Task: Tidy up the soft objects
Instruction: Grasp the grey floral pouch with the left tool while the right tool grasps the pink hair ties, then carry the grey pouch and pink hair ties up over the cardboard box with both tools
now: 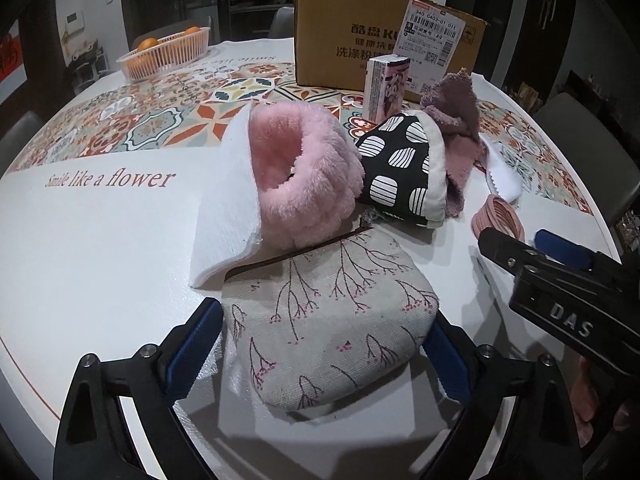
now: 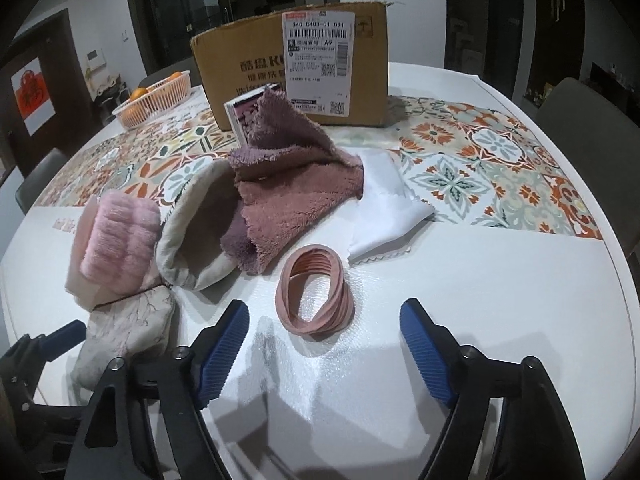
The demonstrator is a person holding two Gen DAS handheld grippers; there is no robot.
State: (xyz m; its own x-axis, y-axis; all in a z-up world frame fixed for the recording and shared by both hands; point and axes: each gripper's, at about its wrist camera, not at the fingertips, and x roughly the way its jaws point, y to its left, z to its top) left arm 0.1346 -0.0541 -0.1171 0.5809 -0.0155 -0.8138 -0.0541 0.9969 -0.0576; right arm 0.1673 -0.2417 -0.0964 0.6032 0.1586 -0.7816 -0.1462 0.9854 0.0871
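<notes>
A beige floral pouch point(image 1: 332, 316) lies on the table between the fingers of my left gripper point(image 1: 320, 344), whose blue pads touch its two sides. Behind it sit a pink fluffy band point(image 1: 304, 172), a folded white cloth point(image 1: 228, 208), a black-and-white dotted bag point(image 1: 404, 168) and a mauve towel point(image 1: 456, 116). My right gripper point(image 2: 324, 352) is open and empty just in front of a bundle of pink hair ties point(image 2: 316, 288). The towel point(image 2: 296, 184), the bag's open mouth point(image 2: 196, 232) and the pouch point(image 2: 128, 332) also show in the right wrist view.
A cardboard box point(image 2: 296, 68) stands at the back of the table point(image 2: 480, 320), with a small pink carton point(image 1: 386, 84) in front of it. An orange-filled basket point(image 1: 168, 54) sits far left. A white wipe point(image 2: 384, 204) lies right of the towel. Chairs ring the table.
</notes>
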